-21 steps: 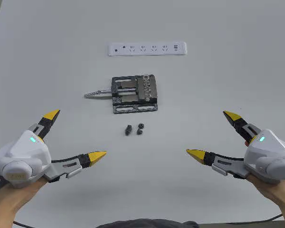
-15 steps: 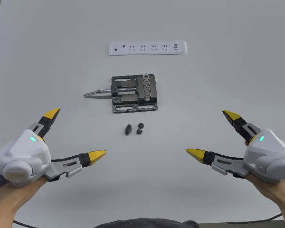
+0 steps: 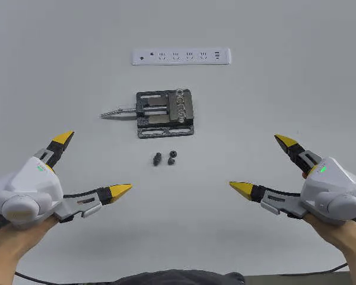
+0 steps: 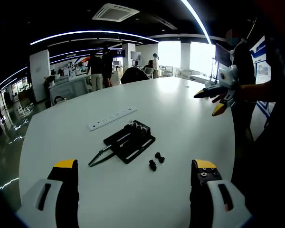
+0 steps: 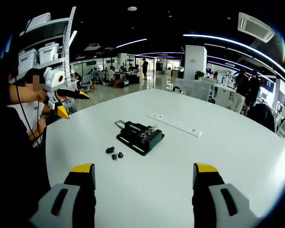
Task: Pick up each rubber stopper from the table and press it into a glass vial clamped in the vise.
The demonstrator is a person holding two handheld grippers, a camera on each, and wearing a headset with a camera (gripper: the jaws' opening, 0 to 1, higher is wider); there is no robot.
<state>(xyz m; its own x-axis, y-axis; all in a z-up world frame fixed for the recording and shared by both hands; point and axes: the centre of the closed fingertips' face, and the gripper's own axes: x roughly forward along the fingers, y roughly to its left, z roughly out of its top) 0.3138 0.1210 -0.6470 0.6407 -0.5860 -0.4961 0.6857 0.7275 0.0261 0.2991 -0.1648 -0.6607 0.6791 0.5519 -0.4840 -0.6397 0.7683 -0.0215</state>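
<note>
1. Down at the lower left of the head view are the left tongs (image 3: pixel 92 164). Their two yellow-tipped jaws are spread wide and grasp nothing.
2. A little left of the frame's middle, two dark rubber stoppers (image 3: pixel 158 159) lie side by side on the white counter (image 3: pixel 273 83), well apart from both tongs.
3. Just above the stoppers in the frame stands the black vise (image 3: pixel 165 113), and its screw handle (image 3: pixel 115 113) points toward the left edge. A row of glass vials (image 3: pixel 180 102) is clamped in the right part of the vise. I cannot tell if any vial already has a stopper.
4. Higher, at the upper middle, a white power strip (image 3: pixel 181 56) lies on the counter, apart from the vise.
5. At the lower right are the right tongs (image 3: pixel 262 164), also spread wide and empty.
</note>
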